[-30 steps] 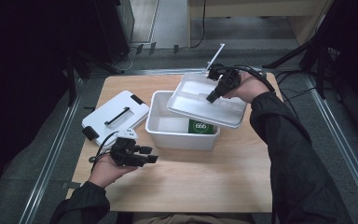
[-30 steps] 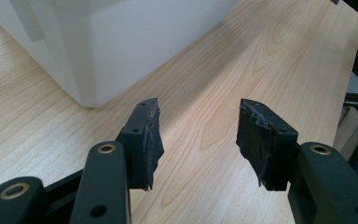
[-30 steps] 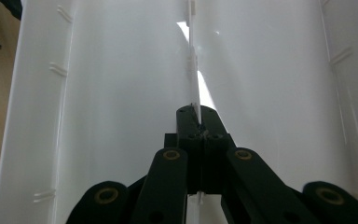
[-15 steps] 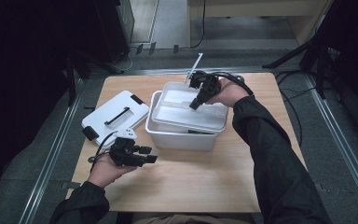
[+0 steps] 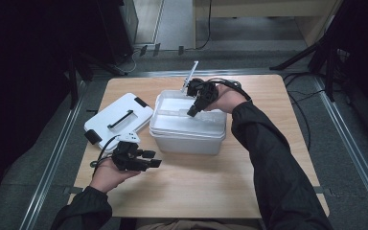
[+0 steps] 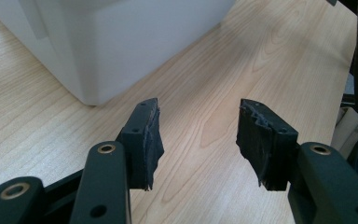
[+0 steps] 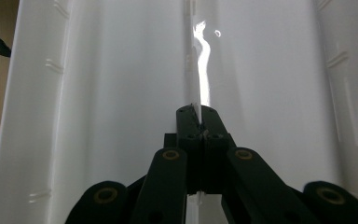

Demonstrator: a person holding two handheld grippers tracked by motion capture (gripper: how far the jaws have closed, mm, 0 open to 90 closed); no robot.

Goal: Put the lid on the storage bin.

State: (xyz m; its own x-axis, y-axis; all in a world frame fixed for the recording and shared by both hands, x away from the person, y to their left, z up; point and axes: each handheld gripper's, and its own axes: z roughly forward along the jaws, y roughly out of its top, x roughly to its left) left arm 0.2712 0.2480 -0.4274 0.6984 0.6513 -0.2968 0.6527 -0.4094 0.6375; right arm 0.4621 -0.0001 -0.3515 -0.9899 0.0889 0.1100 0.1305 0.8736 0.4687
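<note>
A white rectangular plastic storage bin (image 5: 187, 139) sits near the middle of the light wooden table (image 5: 268, 96), with a translucent white plastic lid (image 5: 182, 120) lying on top of it. The right gripper (image 5: 191, 112) is clenched on a thin raised ridge (image 7: 198, 70) running along the lid (its jaws pressed together around it). The left gripper (image 5: 153, 159) hovers over the table just in front of the bin, jaws spread and empty. A flat white case with a black handle (image 5: 120, 119) lies left of the bin.
</note>
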